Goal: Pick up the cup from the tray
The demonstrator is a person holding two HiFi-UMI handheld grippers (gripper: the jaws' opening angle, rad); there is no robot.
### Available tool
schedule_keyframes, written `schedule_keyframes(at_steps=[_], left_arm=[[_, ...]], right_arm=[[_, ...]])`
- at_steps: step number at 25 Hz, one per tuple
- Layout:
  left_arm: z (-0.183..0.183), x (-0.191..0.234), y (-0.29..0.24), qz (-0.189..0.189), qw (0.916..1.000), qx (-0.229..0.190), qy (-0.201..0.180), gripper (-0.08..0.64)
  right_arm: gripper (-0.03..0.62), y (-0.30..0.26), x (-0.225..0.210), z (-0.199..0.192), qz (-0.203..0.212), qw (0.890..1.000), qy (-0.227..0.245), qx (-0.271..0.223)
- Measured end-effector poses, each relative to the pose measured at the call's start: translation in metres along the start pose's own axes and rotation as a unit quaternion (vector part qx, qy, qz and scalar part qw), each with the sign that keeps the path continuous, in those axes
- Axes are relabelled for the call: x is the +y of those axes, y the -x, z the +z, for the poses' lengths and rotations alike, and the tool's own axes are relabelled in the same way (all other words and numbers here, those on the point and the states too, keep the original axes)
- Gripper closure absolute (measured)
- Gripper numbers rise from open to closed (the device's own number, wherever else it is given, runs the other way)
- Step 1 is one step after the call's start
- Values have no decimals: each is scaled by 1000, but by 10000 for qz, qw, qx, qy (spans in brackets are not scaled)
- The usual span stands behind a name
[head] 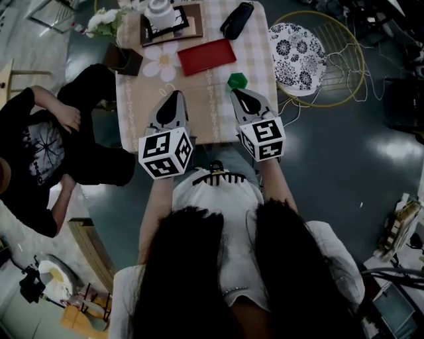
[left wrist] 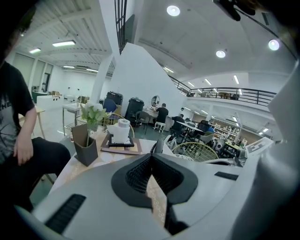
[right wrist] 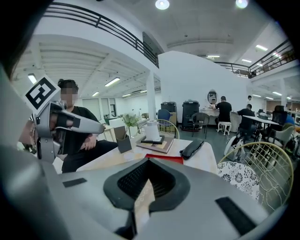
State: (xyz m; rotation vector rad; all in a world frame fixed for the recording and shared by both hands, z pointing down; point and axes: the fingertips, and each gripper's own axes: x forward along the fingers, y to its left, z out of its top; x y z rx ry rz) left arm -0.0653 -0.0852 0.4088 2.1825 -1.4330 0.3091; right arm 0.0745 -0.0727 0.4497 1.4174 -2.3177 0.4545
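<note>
Head view shows square markers on left gripper (head: 173,95), right gripper (head: 240,93).

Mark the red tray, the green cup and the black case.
red tray (head: 206,56), head view, middle of its floor.
green cup (head: 237,81), head view, its top.
black case (head: 236,20), head view, middle of its lid.

Tabletop (head: 207,112) before red tray (head: 206,56) lies bare, bar the green cup (head: 237,81).
</note>
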Motion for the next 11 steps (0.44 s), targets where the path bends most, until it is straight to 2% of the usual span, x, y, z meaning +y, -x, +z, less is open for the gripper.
schedule_keyframes(at_steps=[11], left_arm=[[-8, -1, 5, -12, 10000, 28, -39, 551]], right_arm=[[581, 4, 3, -10, -73, 9999, -3, 151]])
